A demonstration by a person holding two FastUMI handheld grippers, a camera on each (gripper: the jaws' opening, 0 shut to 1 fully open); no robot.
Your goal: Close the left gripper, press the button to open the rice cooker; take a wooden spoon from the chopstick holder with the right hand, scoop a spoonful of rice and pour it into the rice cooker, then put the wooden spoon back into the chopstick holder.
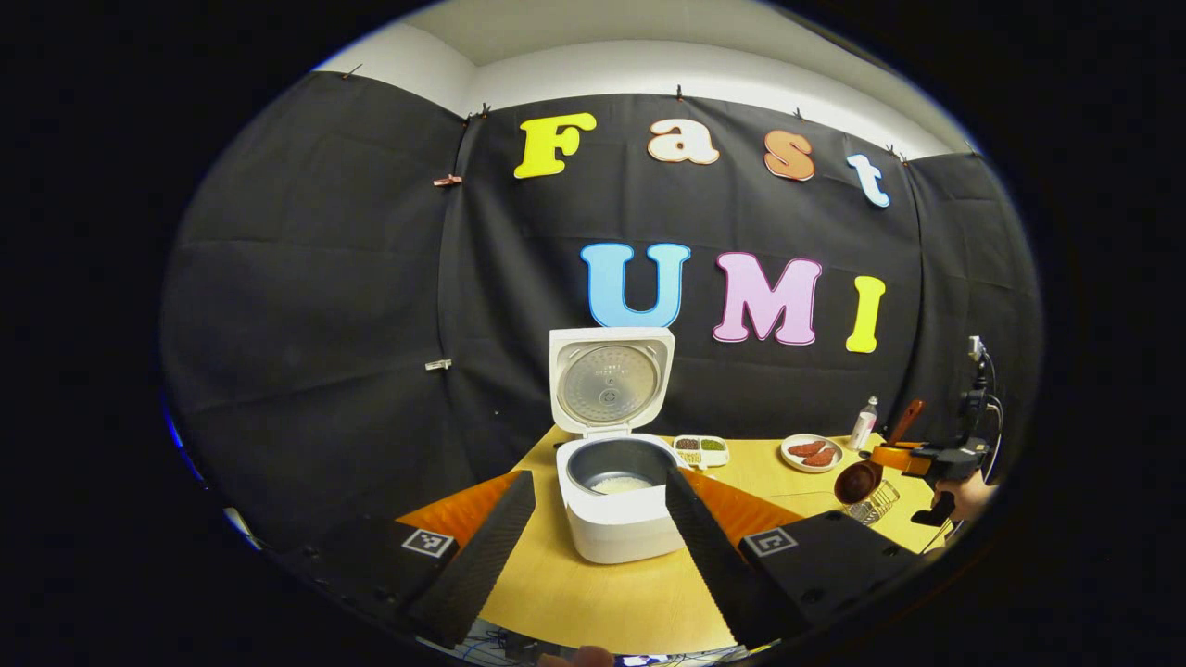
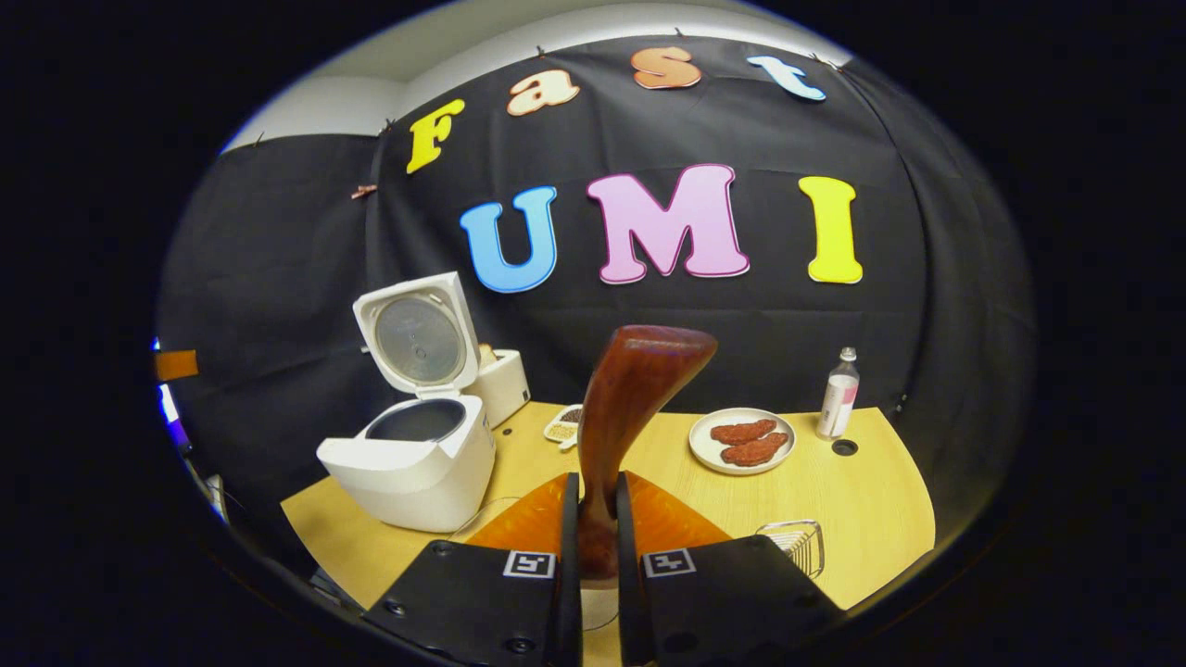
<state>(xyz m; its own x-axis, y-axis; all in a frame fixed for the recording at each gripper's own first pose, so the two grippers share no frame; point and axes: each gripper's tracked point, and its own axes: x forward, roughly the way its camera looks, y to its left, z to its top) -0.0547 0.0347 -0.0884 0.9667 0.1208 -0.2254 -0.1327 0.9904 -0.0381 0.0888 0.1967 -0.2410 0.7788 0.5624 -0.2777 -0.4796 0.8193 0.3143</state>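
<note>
Wooden spoon (image 2: 619, 417) sits clamped in the right gripper (image 2: 593, 547) jaws; left gripper (image 1: 600, 547) jaws gape wide before the lid-up rice cooker (image 1: 616, 500).

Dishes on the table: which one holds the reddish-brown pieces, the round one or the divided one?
The round white plate, standing left of the bottle in the right gripper view. The divided tray beside the rice cooker holds small portions of grains instead.

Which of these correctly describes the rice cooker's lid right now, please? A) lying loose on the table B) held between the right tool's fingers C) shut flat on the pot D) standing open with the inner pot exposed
D: the rice cooker has its lid hinged upright behind the exposed inner pot, with some white rice at the bottom.
</note>
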